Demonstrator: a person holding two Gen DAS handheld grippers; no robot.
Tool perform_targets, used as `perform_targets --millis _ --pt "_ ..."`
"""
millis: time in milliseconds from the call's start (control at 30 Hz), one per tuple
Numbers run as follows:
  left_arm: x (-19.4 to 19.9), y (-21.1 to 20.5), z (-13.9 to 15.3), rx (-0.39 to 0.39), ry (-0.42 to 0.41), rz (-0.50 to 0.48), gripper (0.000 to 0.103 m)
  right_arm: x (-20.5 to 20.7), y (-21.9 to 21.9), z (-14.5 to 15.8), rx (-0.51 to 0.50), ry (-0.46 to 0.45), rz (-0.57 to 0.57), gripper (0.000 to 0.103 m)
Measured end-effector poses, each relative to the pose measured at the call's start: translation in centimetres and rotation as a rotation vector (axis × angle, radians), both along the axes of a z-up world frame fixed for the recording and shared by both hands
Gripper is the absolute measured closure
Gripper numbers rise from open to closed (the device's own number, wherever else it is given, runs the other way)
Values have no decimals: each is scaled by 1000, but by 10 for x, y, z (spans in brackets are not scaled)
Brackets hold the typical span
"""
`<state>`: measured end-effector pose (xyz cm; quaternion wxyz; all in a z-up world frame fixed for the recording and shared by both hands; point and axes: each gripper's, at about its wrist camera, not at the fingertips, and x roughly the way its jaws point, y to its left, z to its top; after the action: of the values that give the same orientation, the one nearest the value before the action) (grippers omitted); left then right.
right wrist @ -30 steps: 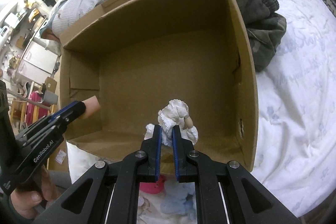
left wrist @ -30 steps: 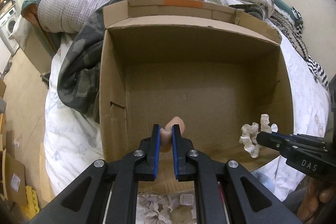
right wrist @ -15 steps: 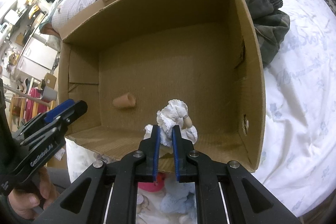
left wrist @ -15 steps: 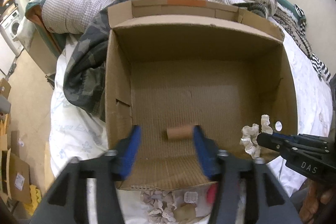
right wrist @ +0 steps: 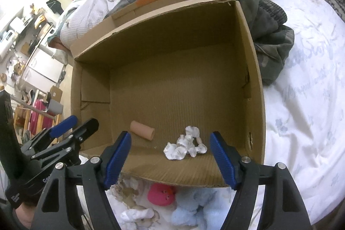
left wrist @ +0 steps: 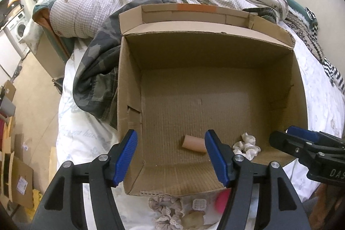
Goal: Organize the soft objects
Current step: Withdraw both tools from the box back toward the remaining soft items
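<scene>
An open cardboard box [left wrist: 129, 87] [right wrist: 254, 79] sits on the bed. On its floor near the front lie a tan soft tube [left wrist: 193, 144] [right wrist: 142, 130] and a white lace scrunchie [left wrist: 246, 145] [right wrist: 187, 146]. My left gripper [left wrist: 171, 156] is open and empty above the box's front left, the tube between its jaws in view. My right gripper [right wrist: 170, 156] is open and empty above the scrunchie. Each gripper shows in the other's view, the right [left wrist: 301, 143] and the left [right wrist: 64, 128].
In front of the box on the white sheet lie a beige lace scrunchie [left wrist: 166, 208], a pink plush [right wrist: 160, 194], a light blue plush [right wrist: 194, 206] and a white item [right wrist: 138, 215]. Crumpled bedding and a camouflage garment [left wrist: 94, 70] lie behind and left of the box.
Both grippers opened. The left let go of the tan tube first, then the right let go of the white scrunchie; both items now lie on the box floor.
</scene>
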<state>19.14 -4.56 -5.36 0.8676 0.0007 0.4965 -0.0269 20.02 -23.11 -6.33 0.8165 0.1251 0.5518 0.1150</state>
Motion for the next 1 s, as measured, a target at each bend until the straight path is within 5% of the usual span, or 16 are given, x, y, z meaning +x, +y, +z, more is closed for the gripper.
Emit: perform_targets --millis 400,533,1000 --pt "-7 6 10 -1 -25 20 41 -2 2 11 -23 -38 -6 22" --pt "-13 10 17 -3 -41 28 41 -7 -2 17 -3 -78 -30 0" --pt "-37 24 35 26 -80 45 41 -31 -1 30 -29 -88 -14 0"
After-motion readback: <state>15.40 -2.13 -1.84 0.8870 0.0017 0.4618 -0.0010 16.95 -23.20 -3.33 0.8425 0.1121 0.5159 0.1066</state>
